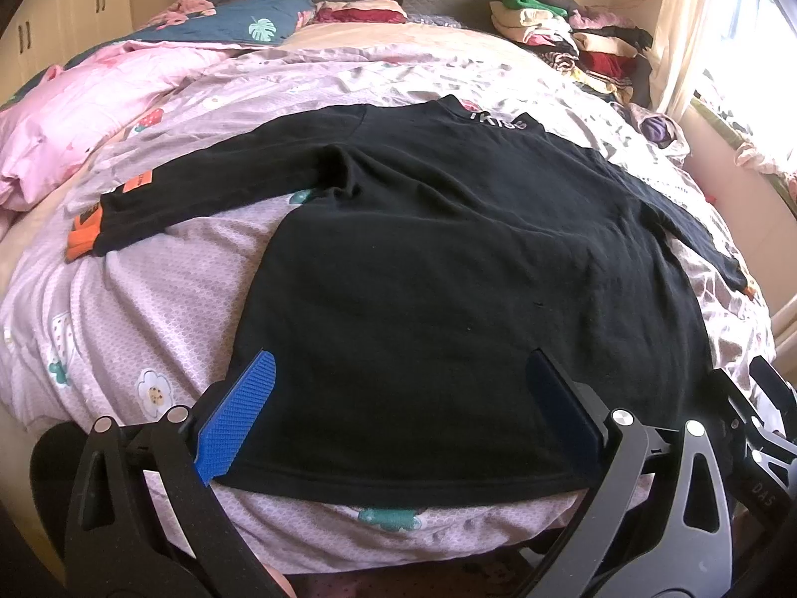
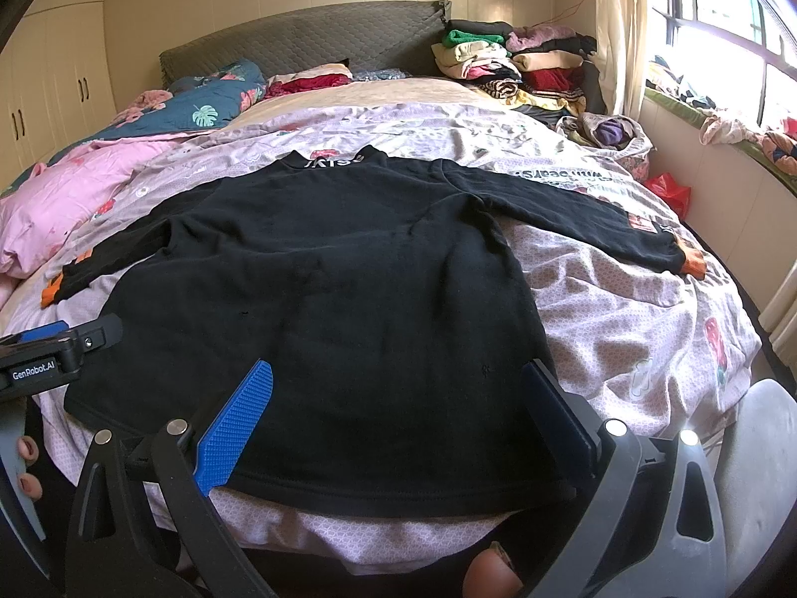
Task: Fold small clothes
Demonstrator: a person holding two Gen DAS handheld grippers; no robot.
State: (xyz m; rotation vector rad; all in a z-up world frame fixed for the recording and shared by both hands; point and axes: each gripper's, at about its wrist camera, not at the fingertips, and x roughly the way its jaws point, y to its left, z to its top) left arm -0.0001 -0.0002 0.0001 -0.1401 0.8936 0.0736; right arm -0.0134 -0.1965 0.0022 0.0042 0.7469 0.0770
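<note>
A black long-sleeved sweater (image 1: 438,259) (image 2: 329,289) with orange cuffs lies flat on the bed, hem toward me, collar with white lettering (image 1: 498,119) at the far end and both sleeves spread out sideways. My left gripper (image 1: 398,373) is open over the hem's left part, its blue fingers (image 1: 234,413) wide apart and holding nothing. My right gripper (image 2: 398,383) hovers open over the hem's right part, also holding nothing. In the right wrist view the left gripper (image 2: 45,349) shows at the left edge.
The bed has a pale pink patterned cover (image 1: 149,329). A pink quilt (image 1: 74,119) and a blue floral quilt (image 2: 199,109) lie at the left. A pile of clothes (image 2: 518,65) sits at the far right by the headboard. A window and sill (image 2: 722,89) are at the right.
</note>
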